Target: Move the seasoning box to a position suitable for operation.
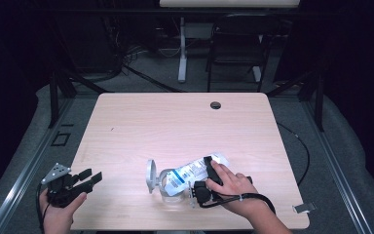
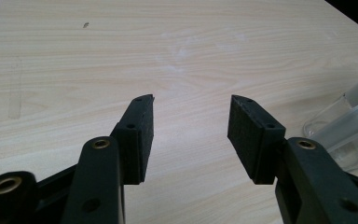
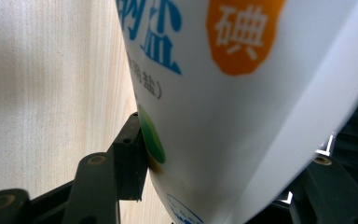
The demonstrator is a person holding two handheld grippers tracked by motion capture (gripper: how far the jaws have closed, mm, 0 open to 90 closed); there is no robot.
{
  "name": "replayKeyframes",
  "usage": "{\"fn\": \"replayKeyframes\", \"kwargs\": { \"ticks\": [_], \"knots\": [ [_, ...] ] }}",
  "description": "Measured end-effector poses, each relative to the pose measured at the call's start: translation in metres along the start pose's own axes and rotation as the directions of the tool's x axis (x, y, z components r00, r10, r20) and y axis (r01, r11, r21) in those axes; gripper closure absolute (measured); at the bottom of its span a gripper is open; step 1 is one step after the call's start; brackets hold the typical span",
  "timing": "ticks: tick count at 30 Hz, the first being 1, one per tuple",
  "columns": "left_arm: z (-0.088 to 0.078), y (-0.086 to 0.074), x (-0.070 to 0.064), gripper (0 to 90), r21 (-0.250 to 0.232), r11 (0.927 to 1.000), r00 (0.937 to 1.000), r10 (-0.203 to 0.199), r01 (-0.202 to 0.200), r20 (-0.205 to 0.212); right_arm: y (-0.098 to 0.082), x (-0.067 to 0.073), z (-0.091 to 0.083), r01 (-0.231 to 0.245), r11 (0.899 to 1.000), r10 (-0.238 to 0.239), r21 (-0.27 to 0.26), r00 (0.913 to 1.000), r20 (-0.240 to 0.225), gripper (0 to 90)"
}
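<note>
Black jaws of the right gripper (image 3: 223, 186) stand wide with a white bag (image 3: 242, 107) between them. One pad presses its printed side; the other jaw is mostly hidden behind the bag, so I judge it a wide grip on the bag. In the high view the bag (image 1: 195, 170) lies tilted near the front edge of the table (image 1: 175, 122), with its lower end at the mouth of a clear jar (image 1: 171, 189). The jar's lid (image 1: 150, 176) stands just beside the jar, on its left. The right gripper (image 1: 205, 181) is at the bag's right part, under the person's hand.

The left gripper (image 1: 90, 179) hovers at the front left corner of the table, well apart from the bag. In its own view its jaws are wide open with nothing between them, only bare wood and a part of the jar (image 2: 349, 135) at the right edge.

The bag seems a soft plastic pouch with loose, probably heavy content, perhaps salt. I think it will sag and bend where it is not supported, and the smooth film may slip in the pads. A good place to hold is across the body, on the flat printed sides, not at the thin sealed edge. The jar looks light and could roll or tip if the bag pushes it, so the free gripper could steady it.
</note>
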State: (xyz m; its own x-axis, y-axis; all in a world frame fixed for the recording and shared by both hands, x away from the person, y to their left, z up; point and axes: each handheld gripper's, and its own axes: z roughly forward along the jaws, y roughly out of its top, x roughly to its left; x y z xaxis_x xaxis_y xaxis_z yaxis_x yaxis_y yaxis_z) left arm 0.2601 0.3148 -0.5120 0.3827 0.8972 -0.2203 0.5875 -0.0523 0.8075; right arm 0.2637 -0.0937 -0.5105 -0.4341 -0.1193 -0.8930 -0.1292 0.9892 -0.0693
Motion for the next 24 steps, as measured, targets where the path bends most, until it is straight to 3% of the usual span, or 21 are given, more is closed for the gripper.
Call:
{"fn": "replayKeyframes", "kwargs": {
  "ticks": [24],
  "knots": [
    [-0.0014,0.0004,0.0003,50.9,0.001,1.0000,1.0000,-0.001,0.001,0.000,0.0021,-0.0007,-0.0021,0.045,0.999,-0.046,0.009,0.9987,0.021,45.1]
  ]
}}
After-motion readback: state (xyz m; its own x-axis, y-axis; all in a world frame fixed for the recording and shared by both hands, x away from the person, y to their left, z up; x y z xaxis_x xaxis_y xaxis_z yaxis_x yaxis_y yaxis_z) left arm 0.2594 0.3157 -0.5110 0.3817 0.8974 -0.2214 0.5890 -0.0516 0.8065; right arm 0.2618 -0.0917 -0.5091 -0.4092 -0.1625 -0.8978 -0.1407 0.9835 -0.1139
